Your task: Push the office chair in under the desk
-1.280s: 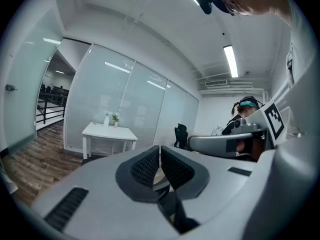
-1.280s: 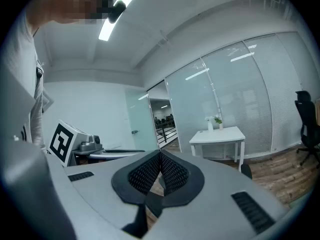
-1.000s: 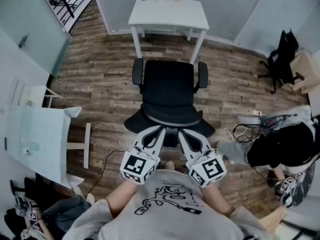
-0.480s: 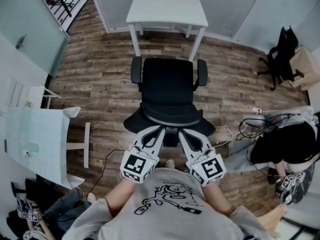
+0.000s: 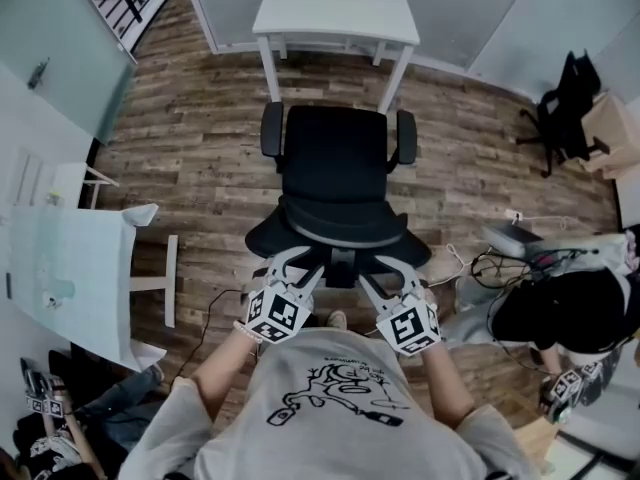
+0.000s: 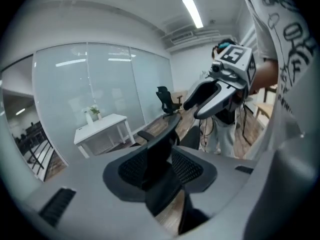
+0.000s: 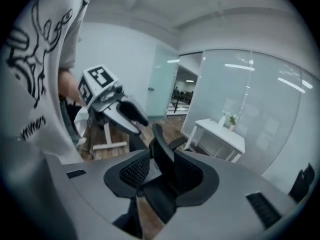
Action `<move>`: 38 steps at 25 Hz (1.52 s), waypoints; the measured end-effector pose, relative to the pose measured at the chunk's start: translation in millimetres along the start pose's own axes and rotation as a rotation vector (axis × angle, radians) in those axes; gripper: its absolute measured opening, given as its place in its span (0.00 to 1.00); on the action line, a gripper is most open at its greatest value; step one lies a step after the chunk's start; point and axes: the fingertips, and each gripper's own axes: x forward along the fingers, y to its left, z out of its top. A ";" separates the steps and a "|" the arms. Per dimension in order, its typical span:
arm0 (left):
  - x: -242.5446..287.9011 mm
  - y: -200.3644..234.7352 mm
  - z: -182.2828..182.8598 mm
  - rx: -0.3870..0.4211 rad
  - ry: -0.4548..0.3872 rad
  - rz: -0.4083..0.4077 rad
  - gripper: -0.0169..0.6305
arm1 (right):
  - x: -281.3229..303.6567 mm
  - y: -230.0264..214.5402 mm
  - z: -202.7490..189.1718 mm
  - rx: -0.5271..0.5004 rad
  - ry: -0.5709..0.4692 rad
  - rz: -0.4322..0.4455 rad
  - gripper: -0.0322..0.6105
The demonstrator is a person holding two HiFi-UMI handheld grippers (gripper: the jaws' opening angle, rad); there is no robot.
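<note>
Head view: the black padded office chair with armrests stands on the brown wood-plank floor, just near of the white rectangular desk (not yet under it). The left gripper and right gripper flank its backrest top.

Left gripper view: jaws opening, backrest edge between them, unpressed.

Right gripper view: likewise.

You see an evenly lit room: a ceiling light glows overhead and reflects in the glass wall. Both gripper views bend strongly at their dark round edges; nearby surfaces blur.
</note>
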 end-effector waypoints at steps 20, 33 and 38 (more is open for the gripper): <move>42.7 -15.2 -114.6 0.605 0.357 -0.171 0.34 | 68.1 30.0 -181.4 -0.444 0.454 0.214 0.45; 54.8 -14.5 -157.5 0.684 0.509 -0.188 0.40 | 77.0 23.4 -193.0 -0.494 0.463 0.176 0.41; 65.2 -7.5 -157.6 0.696 0.510 -0.200 0.35 | 76.6 15.3 -187.6 -0.504 0.455 0.161 0.29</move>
